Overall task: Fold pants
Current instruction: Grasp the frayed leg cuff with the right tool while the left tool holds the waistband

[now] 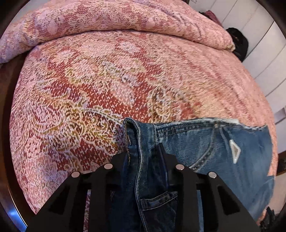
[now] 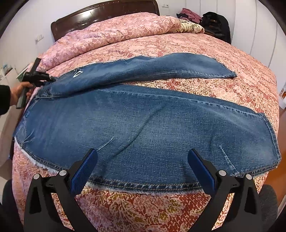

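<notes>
Jeans (image 2: 143,121) lie spread across the bedspread (image 2: 178,210), long axis running side to side before the right tool (image 2: 143,166), waist end toward the left tool (image 2: 51,79) and hems off to the other side. The near leg lies flat just ahead of the right tool, its stitched outer seam right under the spread blue pads (image 2: 84,171), which touch nothing. The far leg lies beyond it, angled away toward the headboard (image 2: 105,12).

The left tool (image 1: 143,153) is nearer the waist: its jaws are pinching a bunched ridge of waistband, denim standing up between them. The next move likely turns on the right tool taking the near seam, so both ends lift together.

The denim is heavy, mid-blue, faded, with frayed pale edges and a small white diamond patch (image 1: 235,150). The bedspread is quilted, pink and rust paisley, soft and slightly mounded.
</notes>
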A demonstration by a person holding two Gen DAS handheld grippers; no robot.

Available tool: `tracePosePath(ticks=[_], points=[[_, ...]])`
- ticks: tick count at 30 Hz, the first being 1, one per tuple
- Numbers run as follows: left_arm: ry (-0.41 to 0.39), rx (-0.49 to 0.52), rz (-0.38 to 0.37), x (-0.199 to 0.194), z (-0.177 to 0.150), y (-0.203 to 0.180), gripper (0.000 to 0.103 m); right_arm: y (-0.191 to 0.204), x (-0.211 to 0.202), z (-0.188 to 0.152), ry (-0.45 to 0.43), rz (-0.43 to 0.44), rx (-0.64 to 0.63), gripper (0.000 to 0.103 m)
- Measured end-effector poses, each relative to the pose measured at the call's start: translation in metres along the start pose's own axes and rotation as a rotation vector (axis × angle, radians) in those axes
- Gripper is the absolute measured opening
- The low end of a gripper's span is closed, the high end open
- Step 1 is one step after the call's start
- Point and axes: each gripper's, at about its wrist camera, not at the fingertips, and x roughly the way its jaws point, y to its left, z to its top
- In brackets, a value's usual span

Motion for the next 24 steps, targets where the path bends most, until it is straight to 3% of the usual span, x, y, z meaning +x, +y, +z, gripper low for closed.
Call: tracePosePath(ticks=[6, 10, 14, 17, 19, 24], points=[[-0.069, -0.009, 0.06, 0.006, -0.011, -0.008, 0.032, -0.016, 0.003, 0.006, 0.027, 0.043, 0.079, 0.1], [-0.077, 0.005, 0.074, 0.006, -0.016, -0.009, 0.033, -0.055, 0.006, 0.032, 0.049, 0.134, 0.201, 0.1], [-0.068, 0.01, 0.09, 0.002, -0.016, -0.003, 0.033, -0.133, 0.024, 0.099, 0.065, 0.129, 0.316, 0.1], [-0.069, 0.018, 0.106, 0.008, -0.016, -0.016, 0.033, -0.197, 0.051, 0.165, 0.094, 0.188, 0.375, 0.1], [-0.072, 0.018, 0.107, 0.007, -0.016, -0.014, 0.033, -0.223, 0.069, 0.199, 0.115, 0.184, 0.385, 0.1], [-0.075, 0.013, 0.114, 0.006, -0.016, -0.015, 0.033, -0.288, 0.125, 0.282, 0.139, 0.089, 0.455, 0.1]])
